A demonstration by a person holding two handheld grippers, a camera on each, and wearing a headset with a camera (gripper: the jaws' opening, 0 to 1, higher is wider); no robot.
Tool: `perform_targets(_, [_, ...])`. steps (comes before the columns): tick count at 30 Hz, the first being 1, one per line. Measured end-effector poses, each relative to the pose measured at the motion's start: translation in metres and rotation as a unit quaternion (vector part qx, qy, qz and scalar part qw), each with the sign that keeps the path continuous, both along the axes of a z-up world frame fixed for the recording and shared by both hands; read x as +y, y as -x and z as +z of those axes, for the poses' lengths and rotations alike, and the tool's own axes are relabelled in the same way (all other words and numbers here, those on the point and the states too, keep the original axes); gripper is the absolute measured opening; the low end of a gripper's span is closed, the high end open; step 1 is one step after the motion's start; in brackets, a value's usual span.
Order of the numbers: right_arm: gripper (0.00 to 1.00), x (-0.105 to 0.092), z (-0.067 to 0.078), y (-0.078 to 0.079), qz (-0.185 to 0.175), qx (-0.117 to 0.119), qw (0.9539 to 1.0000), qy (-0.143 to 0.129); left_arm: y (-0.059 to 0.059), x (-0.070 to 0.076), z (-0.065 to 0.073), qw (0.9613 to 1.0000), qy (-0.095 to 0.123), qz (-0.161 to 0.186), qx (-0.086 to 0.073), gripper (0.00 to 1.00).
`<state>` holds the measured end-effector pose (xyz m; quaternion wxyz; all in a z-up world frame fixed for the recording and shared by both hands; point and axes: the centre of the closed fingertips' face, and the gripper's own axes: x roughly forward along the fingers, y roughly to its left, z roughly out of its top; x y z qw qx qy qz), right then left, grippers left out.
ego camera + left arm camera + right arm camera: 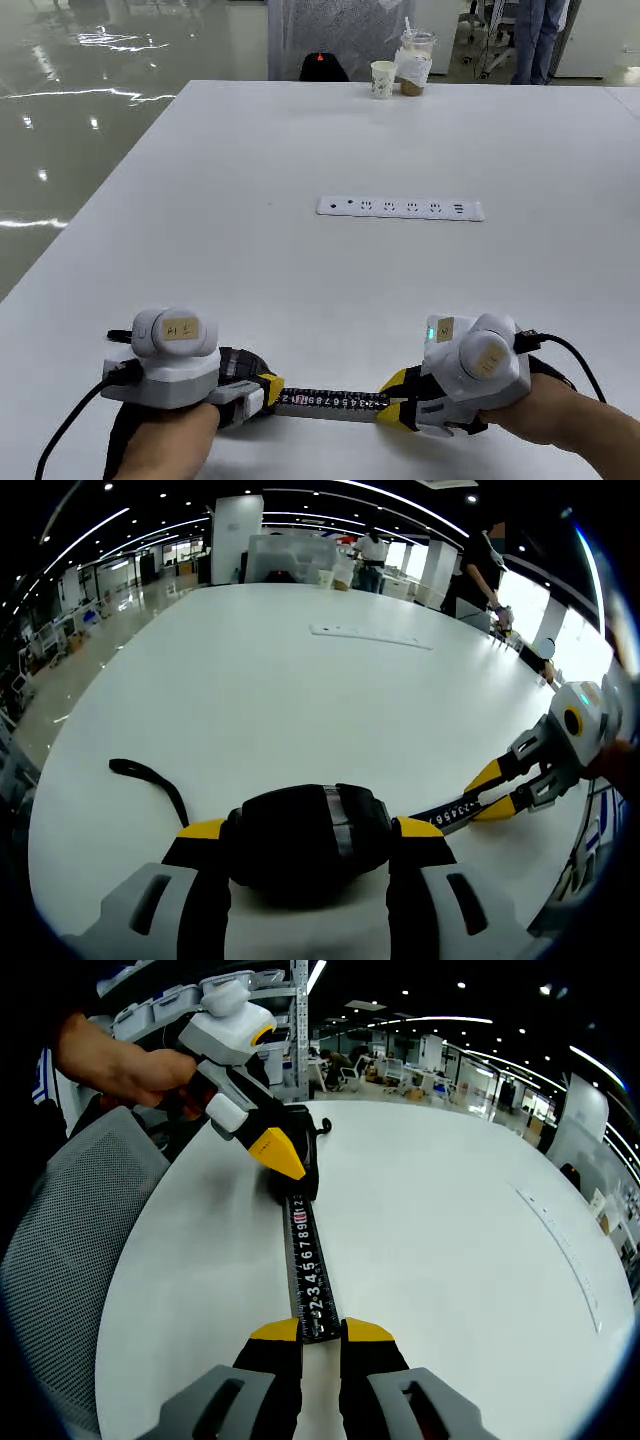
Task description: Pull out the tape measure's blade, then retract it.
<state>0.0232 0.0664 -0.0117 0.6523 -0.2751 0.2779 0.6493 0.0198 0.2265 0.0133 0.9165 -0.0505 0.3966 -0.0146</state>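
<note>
The black tape measure case [308, 837] sits clamped between the yellow-tipped jaws of my left gripper [312, 832], its wrist strap [150, 778] trailing on the table. The case [245, 366] lies near the front table edge, held by the left gripper [258, 392]. A short length of black blade [330, 401] with white numbers runs rightwards to my right gripper [392, 400]. My right gripper [320, 1332] is shut on the blade's [306, 1272] end, with the blade stretching back to the case [300, 1150]. The right gripper [495, 790] shows at the right of the left gripper view.
A white power strip [400, 208] lies mid-table. Two cups [400, 68] stand at the far edge. A grey mesh chair [70, 1250] is beside the table. People stand in the background [480, 570]. The white table [300, 270] is bare between the strip and the grippers.
</note>
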Motion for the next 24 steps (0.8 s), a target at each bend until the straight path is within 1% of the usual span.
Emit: perform_targets(24, [0.10, 0.029, -0.001, 0.005, 0.000, 0.000, 1.0000, -0.009, 0.000, -0.001, 0.000, 1.0000, 0.000, -0.003, 0.001, 0.58])
